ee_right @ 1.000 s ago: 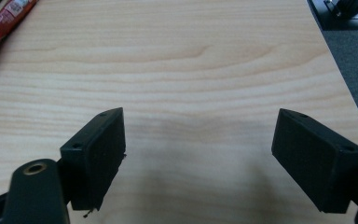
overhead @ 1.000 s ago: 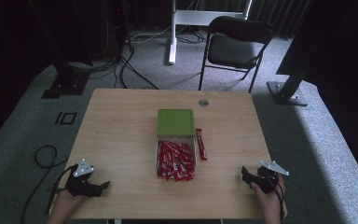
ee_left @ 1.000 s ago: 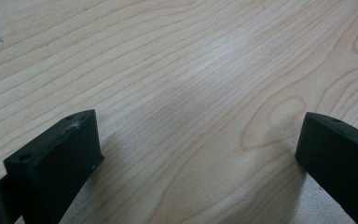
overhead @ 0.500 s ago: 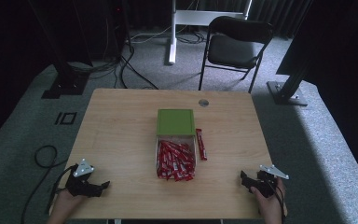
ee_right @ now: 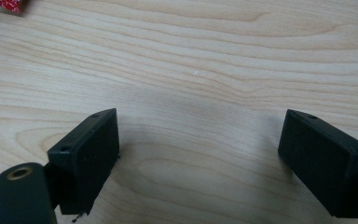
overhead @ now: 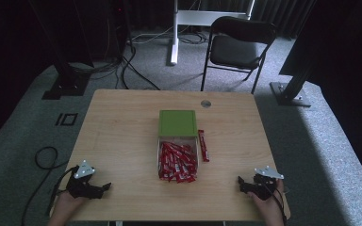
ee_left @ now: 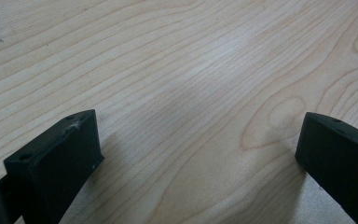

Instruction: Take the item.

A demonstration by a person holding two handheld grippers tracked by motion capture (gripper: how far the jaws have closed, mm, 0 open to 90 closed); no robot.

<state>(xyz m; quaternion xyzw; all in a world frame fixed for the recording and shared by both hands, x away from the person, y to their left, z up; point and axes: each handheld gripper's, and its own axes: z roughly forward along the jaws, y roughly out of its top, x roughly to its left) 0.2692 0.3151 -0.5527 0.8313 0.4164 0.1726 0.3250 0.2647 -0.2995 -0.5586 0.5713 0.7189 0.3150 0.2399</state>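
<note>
two hand-held grippers rest on the bench (overhead: 122, 127), left hand-held gripper (overhead: 104, 187) and right hand-held gripper (overhead: 241, 182) both with jaws apart, empty. red sachets (overhead: 176, 162) fill the clear box mid-bench; a wide grab there could scatter sachets.

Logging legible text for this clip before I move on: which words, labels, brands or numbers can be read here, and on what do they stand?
None can be read.
Red sachets in the clear box: white marks, too small and blurred to read.
Single red sachet on the table: print too blurred to read.
Flat green square lid: plain, no text.
Light wooden table: bare grain, no text.
</note>
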